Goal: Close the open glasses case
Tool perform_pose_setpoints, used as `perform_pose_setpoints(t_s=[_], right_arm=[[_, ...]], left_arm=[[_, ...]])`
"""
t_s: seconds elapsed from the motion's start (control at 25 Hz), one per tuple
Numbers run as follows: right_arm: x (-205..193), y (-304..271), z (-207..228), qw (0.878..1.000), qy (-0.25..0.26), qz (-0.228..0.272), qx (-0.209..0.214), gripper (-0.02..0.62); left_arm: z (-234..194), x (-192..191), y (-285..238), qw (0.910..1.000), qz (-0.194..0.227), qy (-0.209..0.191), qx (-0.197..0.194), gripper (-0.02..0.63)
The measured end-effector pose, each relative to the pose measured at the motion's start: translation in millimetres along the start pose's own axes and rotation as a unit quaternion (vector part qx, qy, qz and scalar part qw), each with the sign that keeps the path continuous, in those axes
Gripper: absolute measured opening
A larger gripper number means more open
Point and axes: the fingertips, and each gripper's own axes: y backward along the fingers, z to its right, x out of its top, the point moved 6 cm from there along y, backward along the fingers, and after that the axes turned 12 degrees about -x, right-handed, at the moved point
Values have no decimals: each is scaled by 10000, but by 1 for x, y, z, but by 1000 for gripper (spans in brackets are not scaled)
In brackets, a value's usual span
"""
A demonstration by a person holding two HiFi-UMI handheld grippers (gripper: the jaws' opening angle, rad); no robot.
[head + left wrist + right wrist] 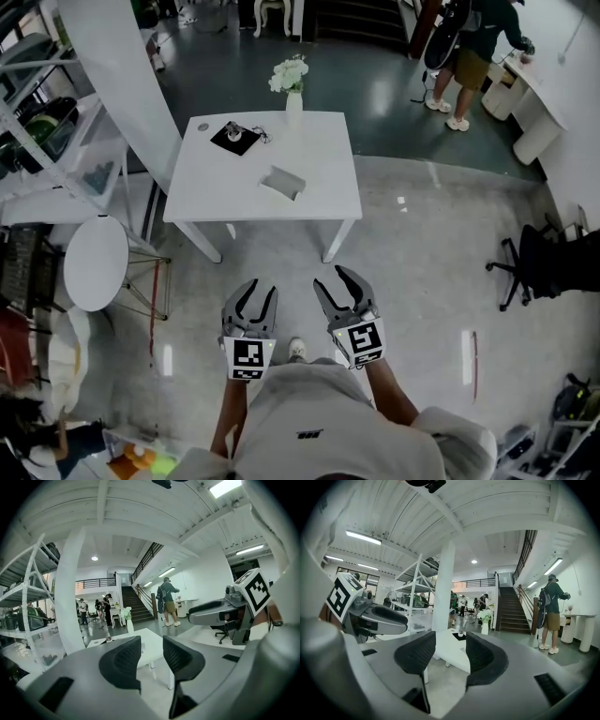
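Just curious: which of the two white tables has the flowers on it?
The square table ahead, with the flower vase at its far edge, not the round table on the left.

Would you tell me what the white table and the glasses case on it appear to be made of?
The table looks like white laminate or painted board: even colour, soft sheen. The glasses case looks grey and dull, perhaps fabric or faux leather; it is too small to tell surely.

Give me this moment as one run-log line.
stage: pre-reach | left gripper: open, empty | right gripper: open, empty | glasses case: on white table, untouched
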Motion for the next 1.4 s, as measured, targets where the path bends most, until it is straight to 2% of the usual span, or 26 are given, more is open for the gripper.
perform_pose_setpoints(t_s=[0.4, 0.56, 0.68, 1.12, 1.4], right_arm=[[-6, -23, 22, 9999, -111, -108, -40, 197], [-4, -38, 26, 9998, -173, 65, -25, 196], [-7, -48, 27, 9999, -100, -93, -6, 196], [4, -113, 27, 9997, -206, 19, -139, 192], [13, -153, 29, 9988, -253, -204, -375, 192]], left_arm=[[-10, 6, -34, 9999, -63, -92, -58, 158], [-21, 5, -43, 9999, -79, -74, -60, 158], [-31, 5, -51, 10000, -59, -56, -55, 156], [-88, 6, -87, 9998, 63, -77, -147, 146], [-127, 13, -116, 9994, 98, -118, -324, 135]])
